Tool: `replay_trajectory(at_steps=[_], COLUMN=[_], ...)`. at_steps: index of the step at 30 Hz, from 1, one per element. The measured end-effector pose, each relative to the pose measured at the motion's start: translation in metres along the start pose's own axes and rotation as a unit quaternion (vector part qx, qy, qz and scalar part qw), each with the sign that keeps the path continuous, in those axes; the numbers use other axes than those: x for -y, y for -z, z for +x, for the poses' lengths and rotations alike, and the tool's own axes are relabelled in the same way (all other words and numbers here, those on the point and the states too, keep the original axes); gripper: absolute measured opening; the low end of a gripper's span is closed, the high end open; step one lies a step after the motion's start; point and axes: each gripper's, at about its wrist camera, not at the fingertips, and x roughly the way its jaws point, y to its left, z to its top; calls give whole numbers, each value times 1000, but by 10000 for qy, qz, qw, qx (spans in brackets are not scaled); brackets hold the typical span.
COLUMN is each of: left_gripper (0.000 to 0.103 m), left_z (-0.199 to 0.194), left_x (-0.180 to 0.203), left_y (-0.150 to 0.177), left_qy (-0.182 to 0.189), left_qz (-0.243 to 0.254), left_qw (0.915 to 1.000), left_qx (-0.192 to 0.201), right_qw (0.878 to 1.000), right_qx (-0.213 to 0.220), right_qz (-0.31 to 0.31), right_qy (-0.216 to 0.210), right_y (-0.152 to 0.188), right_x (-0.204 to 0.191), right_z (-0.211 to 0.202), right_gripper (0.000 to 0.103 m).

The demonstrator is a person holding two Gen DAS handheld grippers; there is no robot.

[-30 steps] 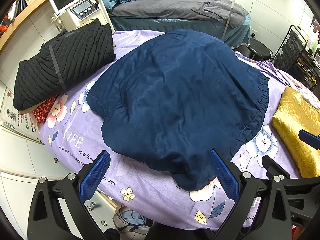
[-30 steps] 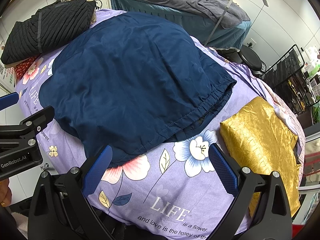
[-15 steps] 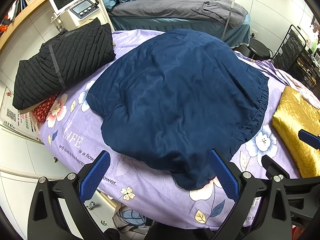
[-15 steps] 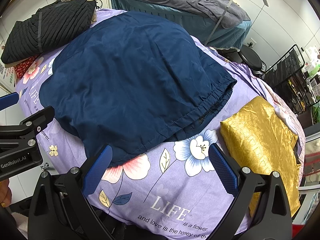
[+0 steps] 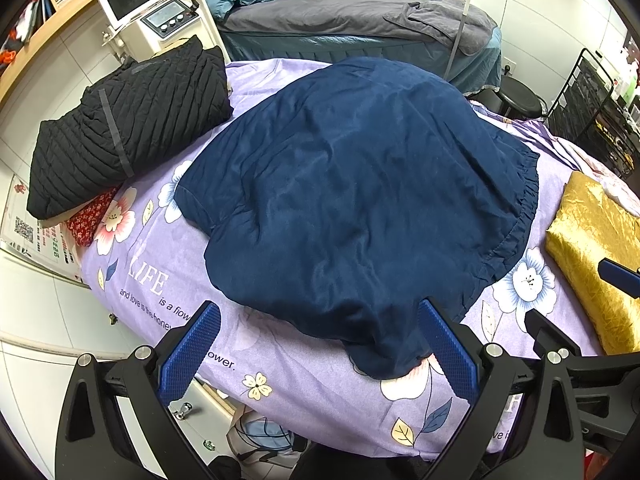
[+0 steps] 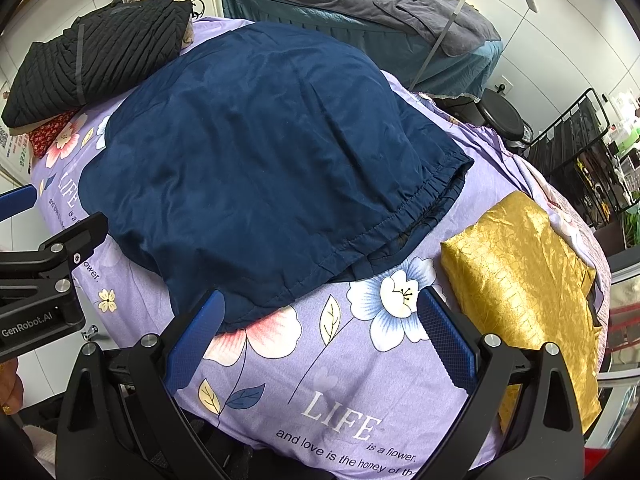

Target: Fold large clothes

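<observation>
The sheet (image 5: 304,376) is purple with pink and white flowers and white words. On it lies a dark blue garment (image 5: 360,200). Right of the garment is shiny gold cloth (image 6: 520,280). Left of it is a black striped jacket (image 5: 120,128), maybe quilted.

Black stool (image 5: 520,98), wire rack (image 6: 576,136)
</observation>
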Motion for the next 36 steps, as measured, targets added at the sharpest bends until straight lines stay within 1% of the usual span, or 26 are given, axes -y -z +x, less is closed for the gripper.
replay_trajectory(at_steps=[15,26,31,36], left_gripper=[97,97,97,97], left_z=[-5,-4,2,20], left_x=[-2,-2,-2,-7], left_y=[0,-1,-1,4], left_qy=[-56,-56,-13,35], left_qz=[14,8,21,-51], left_qw=[10000,10000,9999,9991], left_qx=[63,28,-99,-424], right_qw=[10000,10000,10000,9992], right_qx=[-1,-16,-86,-330], right_qz=[3,12,13,-223], right_qy=[1,3,-2,-56], right_y=[0,1,3,5], right_x=[1,1,3,-7], right_z=[0,0,4,15], right_gripper=[95,95,95,95])
